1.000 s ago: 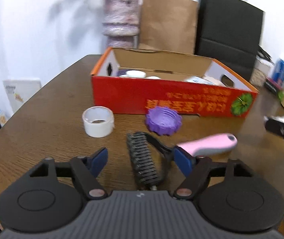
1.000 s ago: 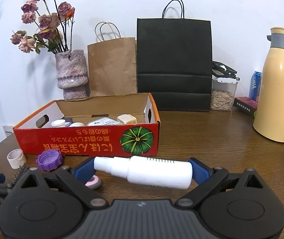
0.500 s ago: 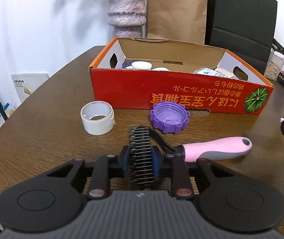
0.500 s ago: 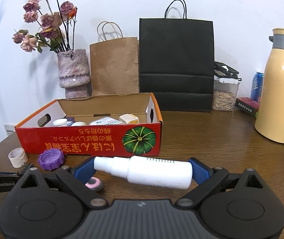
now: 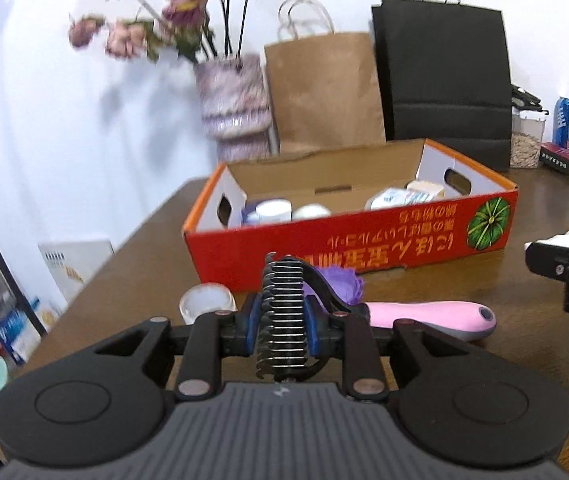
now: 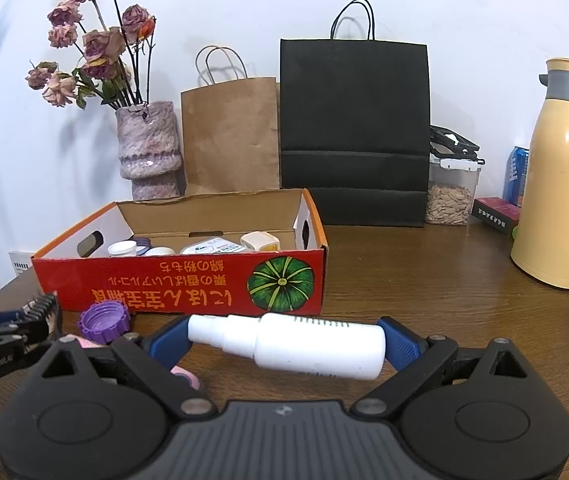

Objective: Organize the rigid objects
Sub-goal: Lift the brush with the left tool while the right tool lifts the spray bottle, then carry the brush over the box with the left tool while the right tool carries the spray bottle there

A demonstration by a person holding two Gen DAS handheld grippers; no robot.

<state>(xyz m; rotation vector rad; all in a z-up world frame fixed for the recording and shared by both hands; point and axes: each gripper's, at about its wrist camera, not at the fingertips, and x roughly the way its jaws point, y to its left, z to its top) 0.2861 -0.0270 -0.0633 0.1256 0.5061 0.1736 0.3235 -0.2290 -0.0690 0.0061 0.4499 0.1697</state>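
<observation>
White wall (image 6: pixel 464 8) behind wooden table (image 6: pixel 424 280)

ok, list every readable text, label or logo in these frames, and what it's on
"GenRobot.AI", partly cut off: side of the left gripper, seen from the right wrist view.
Orange Japanese print beside a green pumpkin drawing, upside down: front of the red cardboard box; kana only partly legible.
Small black print: white spray bottle; too small.
Light lettering: dark red carton; too blurred.
Blue can: unreadable.

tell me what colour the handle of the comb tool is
Pink with a grey end; the handle shows best in the left wrist view.
</observation>
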